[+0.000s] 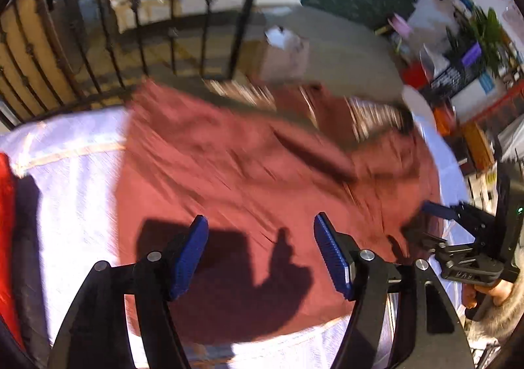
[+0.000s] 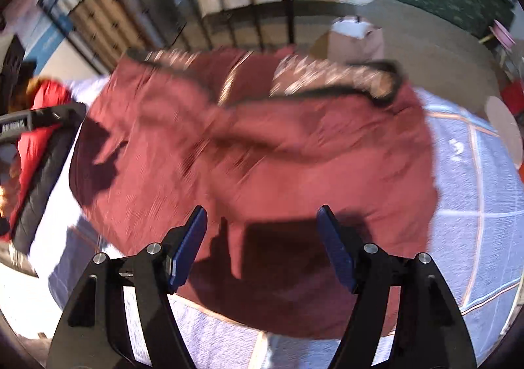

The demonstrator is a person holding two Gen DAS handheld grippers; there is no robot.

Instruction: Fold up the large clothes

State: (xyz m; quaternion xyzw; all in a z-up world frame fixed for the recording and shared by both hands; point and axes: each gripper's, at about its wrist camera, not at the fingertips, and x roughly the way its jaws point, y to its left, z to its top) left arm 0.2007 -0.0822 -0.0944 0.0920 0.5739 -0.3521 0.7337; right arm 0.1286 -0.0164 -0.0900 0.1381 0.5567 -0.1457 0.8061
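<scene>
Maroon garment (image 1: 249, 172) spread on white checked sheet (image 1: 75, 192) over table, patterned dark-edged lining (image 2: 330, 77) turned out along far edge. My left claw (image 1: 260, 254) released, blue pads (image 1: 190, 257) apart, hovering above near hem. My right claw (image 2: 262, 248) likewise released, nothing between pads, above garment's near edge. Both views motion-blurred. Red and black clothing (image 2: 36, 146) at table's left side.

Maroon garment (image 1: 249, 179) with patterned, dark-edged trim lies spread, rumpled.
</scene>
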